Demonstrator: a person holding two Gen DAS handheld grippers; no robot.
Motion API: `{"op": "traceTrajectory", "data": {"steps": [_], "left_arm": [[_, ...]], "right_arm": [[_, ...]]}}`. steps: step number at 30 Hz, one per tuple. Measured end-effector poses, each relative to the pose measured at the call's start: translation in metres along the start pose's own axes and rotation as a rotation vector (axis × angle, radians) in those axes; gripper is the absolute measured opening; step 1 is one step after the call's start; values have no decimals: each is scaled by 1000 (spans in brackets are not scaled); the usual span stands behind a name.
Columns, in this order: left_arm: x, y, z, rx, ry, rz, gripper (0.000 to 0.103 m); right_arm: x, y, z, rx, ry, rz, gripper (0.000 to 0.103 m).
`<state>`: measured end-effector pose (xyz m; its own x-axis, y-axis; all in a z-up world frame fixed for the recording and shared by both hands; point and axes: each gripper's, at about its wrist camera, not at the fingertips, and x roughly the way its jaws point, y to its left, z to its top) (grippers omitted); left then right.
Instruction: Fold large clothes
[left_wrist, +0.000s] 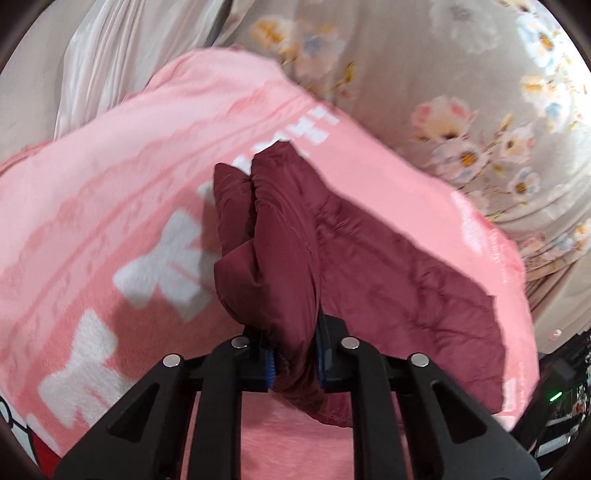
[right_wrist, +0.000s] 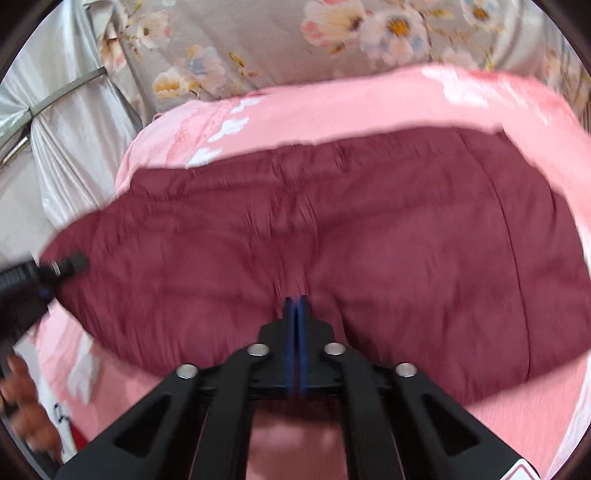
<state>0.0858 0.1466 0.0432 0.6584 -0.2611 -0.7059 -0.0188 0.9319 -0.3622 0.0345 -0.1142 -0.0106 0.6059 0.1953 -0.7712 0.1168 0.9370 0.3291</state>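
A dark red quilted garment (right_wrist: 369, 251) lies spread over a pink blanket (right_wrist: 332, 107). My right gripper (right_wrist: 296, 306) is shut on its near edge, the fabric puckered at the blue pads. My left gripper (left_wrist: 294, 360) is shut on a bunched fold of the same garment (left_wrist: 280, 236), which rises between the jaws and trails off to the right over the pink blanket (left_wrist: 92, 206). The left gripper also shows at the left edge of the right wrist view (right_wrist: 62, 267), holding the garment's left end.
The pink blanket has white block shapes (left_wrist: 166, 258) and covers a bed. Beige floral bedding (left_wrist: 461, 92) lies behind it. A pale satin curtain (right_wrist: 66, 140) hangs at the left. A hand (right_wrist: 22, 402) shows at the lower left.
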Motion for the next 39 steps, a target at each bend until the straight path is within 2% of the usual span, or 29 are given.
{"op": "traceTrajectory", "data": {"steps": [7, 12, 15, 17, 21, 25, 29, 33, 36, 37, 38, 39], "left_arm": [[-40, -51, 7, 117, -68, -97, 11], [-54, -108, 0, 237, -78, -183, 11], [-54, -151, -8, 328, -59, -237, 11], [-49, -179, -14, 390, -49, -254, 11], [-26, -234, -36, 484, 10, -289, 11], [9, -278, -66, 556, 93, -292, 11], [53, -307, -100, 602, 209, -270, 11], [85, -317, -129, 630, 278, -224, 11], [87, -315, -138, 627, 310, -217, 16], [82, -314, -135, 614, 327, -244, 24], [77, -314, -130, 599, 340, -275, 34], [64, -311, -121, 569, 344, -329, 39]], "right_arm": [[18, 1, -10, 2, 19, 19, 0], [27, -2, -6, 16, 16, 59, 0], [13, -13, -6, 55, 31, 89, 0], [-10, -27, -9, 92, 5, 110, 0], [-56, -57, -14, 95, -63, 19, 0], [-89, -98, -25, 136, -85, -77, 0], [-107, -134, -40, 194, -90, -137, 0], [-112, -152, -49, 222, -87, -189, 0], [-118, -159, -51, 225, -99, -220, 0], [-123, -161, -50, 222, -112, -232, 0], [-127, -161, -48, 219, -122, -236, 5], [-131, -163, -45, 216, -131, -238, 10]]}}
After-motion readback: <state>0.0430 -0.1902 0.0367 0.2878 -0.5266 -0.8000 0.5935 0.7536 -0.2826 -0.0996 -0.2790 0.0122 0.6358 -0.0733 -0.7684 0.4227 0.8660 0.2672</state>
